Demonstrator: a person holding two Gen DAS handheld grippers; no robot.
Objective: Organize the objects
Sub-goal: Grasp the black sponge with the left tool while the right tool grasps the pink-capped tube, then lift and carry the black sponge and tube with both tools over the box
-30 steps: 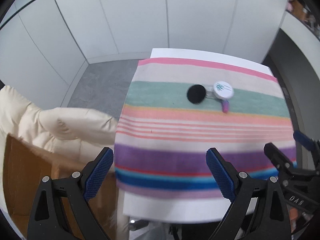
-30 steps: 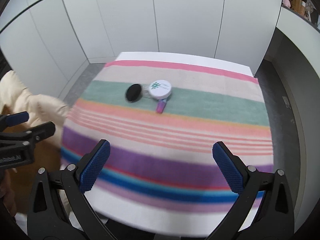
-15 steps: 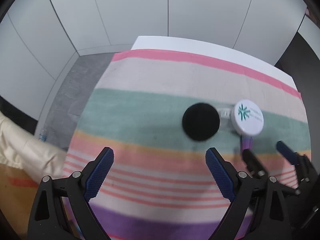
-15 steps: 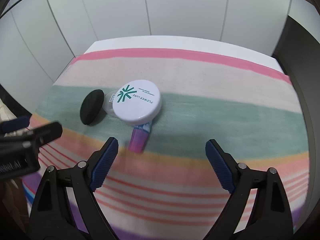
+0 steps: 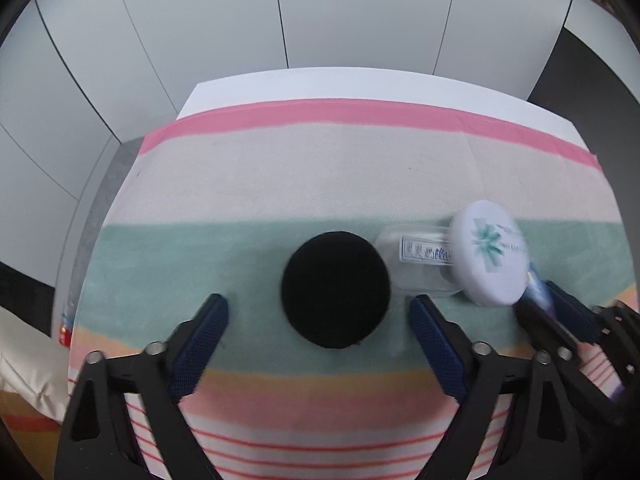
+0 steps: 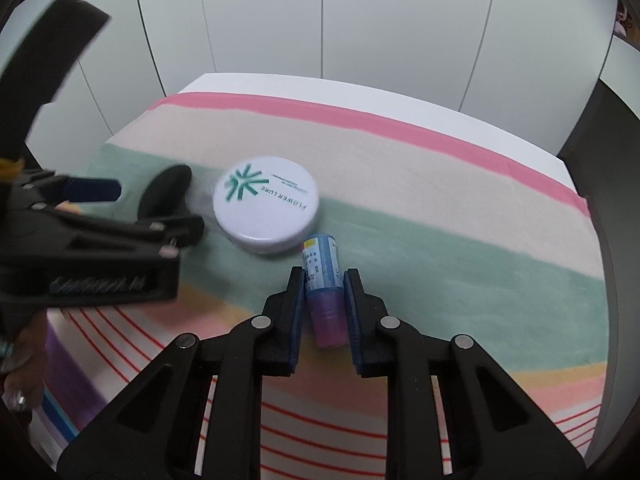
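1. While both hands work over the striped cloth [image 6: 440, 184], the right gripper [image 6: 325, 296] has its pads pressed against the sides of the small purple tube [image 6: 325, 304]. The tube lies on its side, its labelled blue end toward the white round tin [image 6: 266, 210]. Gripping across the narrow body suits a thing that would roll if pushed.
2. The tube rests on the cloth; I judge it grasped but not yet lifted.
3. The left gripper [image 5: 318, 322] is closing, its jaws straddling the black round puff [image 5: 335, 289]. The pads have not met it; a gap shows on each side.
4. The puff lies flat on the green stripe, touching or overlapping the clear case [image 5: 420, 262], which sits partly under the tin. A side-on pinch is the only hold a flat disc offers.
5. Objects are clustered: tin just beside the tube's end, case between tin and puff. Likely reason for two hands at once: each takes an outer item, leaving the tin clear.
6. Risk, judged: lifting the tube may nudge the tin.
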